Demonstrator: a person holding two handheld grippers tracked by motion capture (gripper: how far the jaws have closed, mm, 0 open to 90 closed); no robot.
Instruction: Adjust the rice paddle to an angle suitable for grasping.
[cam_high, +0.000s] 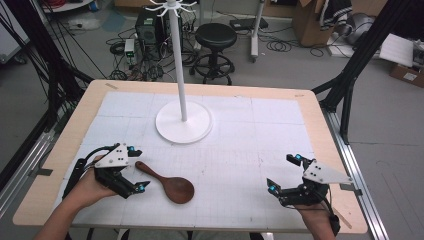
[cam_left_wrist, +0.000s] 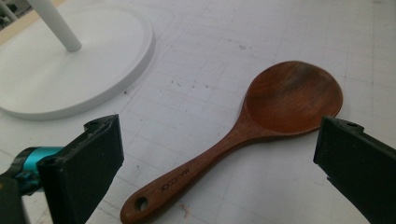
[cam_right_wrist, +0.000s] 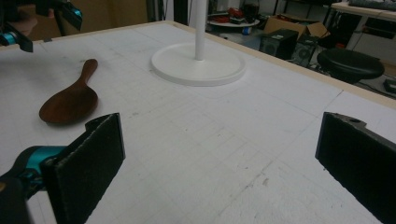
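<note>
Between the left hand-held gripper's (cam_left_wrist: 219, 158) wide-open jaws, the wooden spoon's (cam_left_wrist: 261, 126) handle end is cut off.

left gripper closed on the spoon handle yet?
No. In the left gripper view the left gripper is open, its fingers wide apart either side of the wooden spoon, which lies untouched on the mat.

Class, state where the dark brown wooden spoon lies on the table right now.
In the high view, the dark brown wooden spoon lies flat on the white mat at front left, beside the open left gripper and in front of the white stand's round base.
</note>
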